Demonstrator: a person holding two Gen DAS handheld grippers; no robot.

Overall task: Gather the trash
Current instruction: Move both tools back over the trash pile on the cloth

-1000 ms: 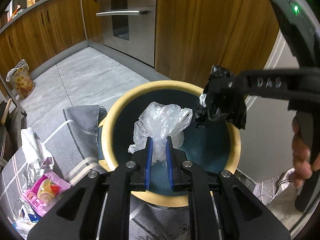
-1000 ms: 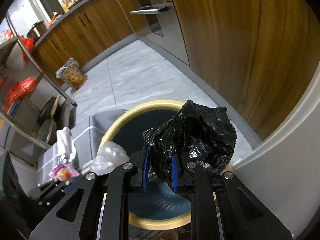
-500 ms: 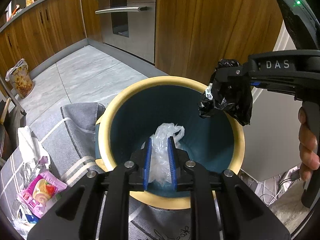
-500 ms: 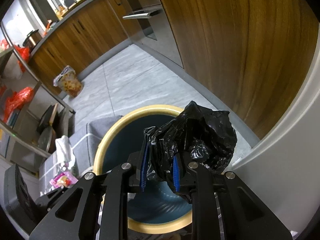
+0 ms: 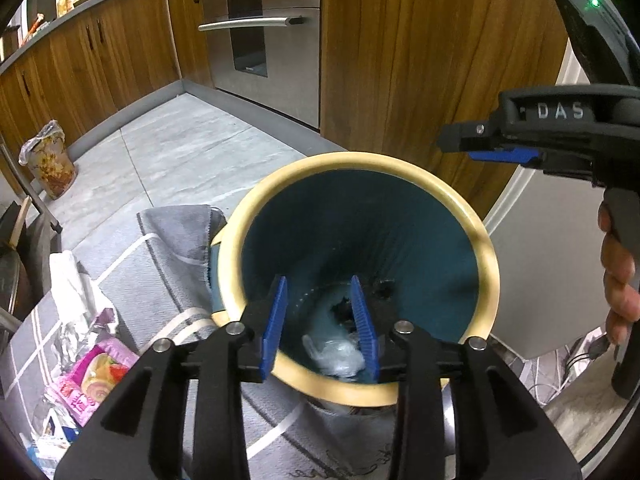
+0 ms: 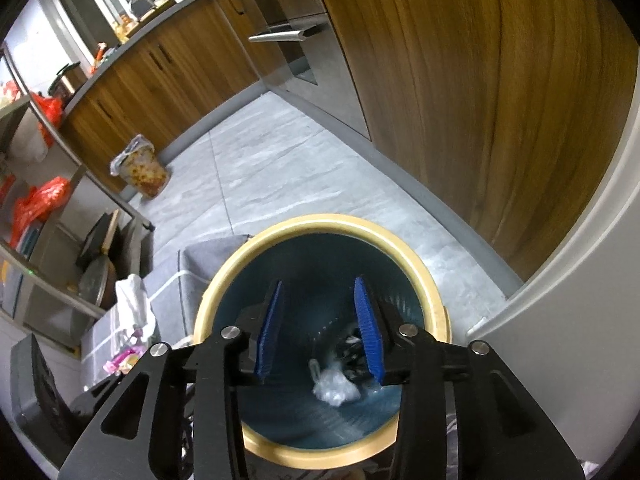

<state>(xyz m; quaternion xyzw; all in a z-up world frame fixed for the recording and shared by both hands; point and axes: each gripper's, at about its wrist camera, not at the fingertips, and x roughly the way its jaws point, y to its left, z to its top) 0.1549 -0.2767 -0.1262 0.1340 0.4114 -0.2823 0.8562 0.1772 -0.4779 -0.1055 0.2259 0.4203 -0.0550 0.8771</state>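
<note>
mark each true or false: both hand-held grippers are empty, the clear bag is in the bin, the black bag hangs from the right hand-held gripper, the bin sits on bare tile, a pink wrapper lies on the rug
1. Both hand-held grippers are empty: true. The left hand-held gripper and right hand-held gripper have just been opening, nothing between them.
2. The clear bag is in the bin: true.
3. The black bag hangs from the right hand-held gripper: false, it lies at the bin's bottom.
4. The bin sits on bare tile: false, a grey rug appears to lie under it.
5. A pink wrapper lies on the rug: true.
</note>
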